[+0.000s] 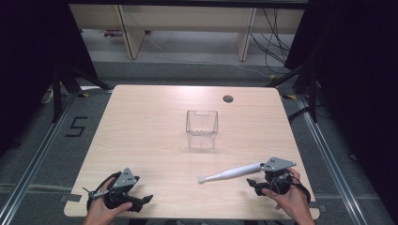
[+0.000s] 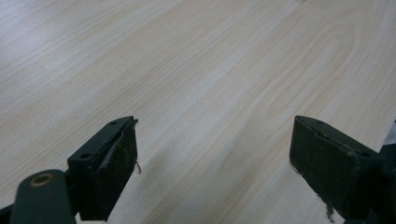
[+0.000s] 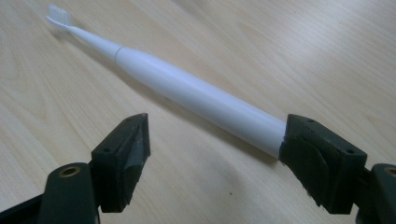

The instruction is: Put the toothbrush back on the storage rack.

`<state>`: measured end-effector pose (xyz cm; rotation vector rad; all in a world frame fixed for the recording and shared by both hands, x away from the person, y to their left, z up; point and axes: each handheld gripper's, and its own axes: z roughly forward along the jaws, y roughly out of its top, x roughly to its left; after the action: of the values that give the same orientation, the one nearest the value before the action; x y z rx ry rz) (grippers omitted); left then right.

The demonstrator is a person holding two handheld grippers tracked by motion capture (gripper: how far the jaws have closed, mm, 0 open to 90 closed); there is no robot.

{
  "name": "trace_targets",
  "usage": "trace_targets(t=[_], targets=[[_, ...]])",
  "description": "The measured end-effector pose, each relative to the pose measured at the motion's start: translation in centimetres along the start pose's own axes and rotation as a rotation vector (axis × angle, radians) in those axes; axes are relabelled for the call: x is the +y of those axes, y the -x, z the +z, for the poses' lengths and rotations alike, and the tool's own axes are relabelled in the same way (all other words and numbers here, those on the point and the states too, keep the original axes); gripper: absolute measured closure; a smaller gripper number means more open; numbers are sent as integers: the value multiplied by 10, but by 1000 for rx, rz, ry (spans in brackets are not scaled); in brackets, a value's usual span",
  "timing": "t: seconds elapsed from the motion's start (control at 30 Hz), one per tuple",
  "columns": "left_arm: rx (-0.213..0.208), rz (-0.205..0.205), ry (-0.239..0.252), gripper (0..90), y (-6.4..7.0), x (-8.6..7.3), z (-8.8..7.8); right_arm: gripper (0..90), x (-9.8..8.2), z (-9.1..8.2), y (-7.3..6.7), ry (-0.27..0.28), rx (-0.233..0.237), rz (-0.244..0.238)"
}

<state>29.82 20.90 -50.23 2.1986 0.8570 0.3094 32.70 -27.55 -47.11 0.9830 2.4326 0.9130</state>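
Note:
A white electric toothbrush point(image 1: 230, 174) lies flat on the wooden table point(image 1: 150, 122), its brush head pointing left. In the right gripper view the toothbrush point(image 3: 187, 91) runs diagonally, and its handle end reaches the inner face of the right-hand jaw. My right gripper point(image 1: 255, 185) point(image 3: 215, 140) is open at the table's front right, jaws wide apart with the left-hand jaw well off the handle. My left gripper point(image 1: 143, 202) point(image 2: 215, 154) rests open at the front left with bare wood between its jaws. A clear plastic container point(image 1: 202, 129) stands upright and empty mid-table.
A round cable hole point(image 1: 228, 98) sits near the table's far edge. The floor left of the table carries a black mark shaped like a 5 point(image 1: 76, 126). Pale furniture legs point(image 1: 131, 33) and cables stand beyond the table.

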Motion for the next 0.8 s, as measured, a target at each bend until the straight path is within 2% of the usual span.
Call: trace_targets(t=[0.03,0.1,0.23,0.33,0.37,0.43,0.47,0.5,0.53,0.57,0.63,0.8], targets=[[2,3,-2,148,0,0,0,240,1,-1,-2,-9,-8,15],[0,7,-9,148,-1,0,0,239,4,1,-3,-12,-1,1],[1,3,-2,149,0,0,0,237,12,3,-5,-16,7,-42],[-2,-8,4,148,1,0,0,235,15,5,-6,-20,9,-56],[2,-6,1,148,0,-1,0,239,19,6,-6,-24,20,-76],[1,2,-3,149,0,0,0,240,21,8,-7,-27,17,-82],[0,2,-4,149,0,0,0,241,21,9,-8,-37,20,-69],[-1,0,0,149,1,0,0,242,22,10,-6,-29,16,-93],[-3,-1,5,149,0,0,0,245,22,10,-6,-30,13,-90],[-5,-9,7,148,1,0,0,248,22,11,-6,-26,19,-106],[1,1,-4,148,0,-1,0,250,22,10,-8,-36,23,-91],[-1,4,-4,148,0,0,0,266,25,13,-9,-40,27,-122]])
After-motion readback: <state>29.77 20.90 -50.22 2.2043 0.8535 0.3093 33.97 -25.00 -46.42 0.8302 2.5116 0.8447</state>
